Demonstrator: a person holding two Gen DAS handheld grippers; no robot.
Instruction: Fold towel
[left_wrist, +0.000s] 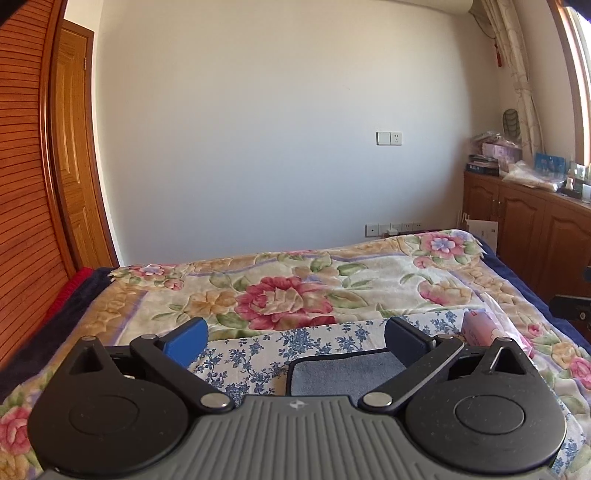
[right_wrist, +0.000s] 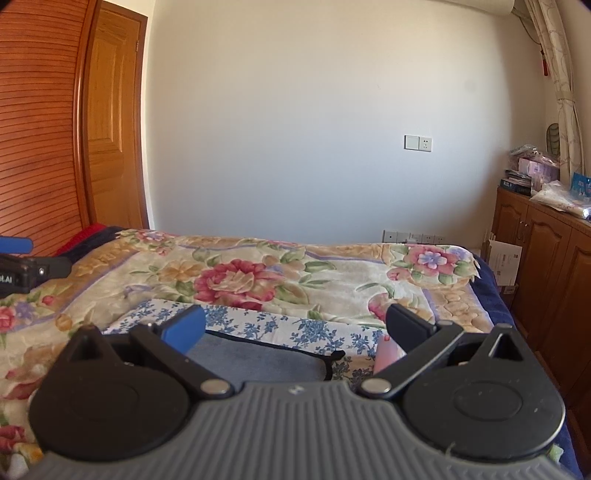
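Both grippers hang above the bed with jaws spread wide, holding nothing. The left gripper (left_wrist: 295, 338) and right gripper (right_wrist: 295, 328) each look down past their fingers at the towel (left_wrist: 347, 373), a flat grey-blue rectangle with dark piping, lying on a blue-flowered cloth (left_wrist: 258, 350) over the plush floral blanket (left_wrist: 280, 295). If it were me, I'd drop each one onto a near corner, pinch only the towel's edge and not the thin cloth under it, then lift both together. It looks soft, short-piled and limp. A pink pack (left_wrist: 480, 326) sits just beside it.
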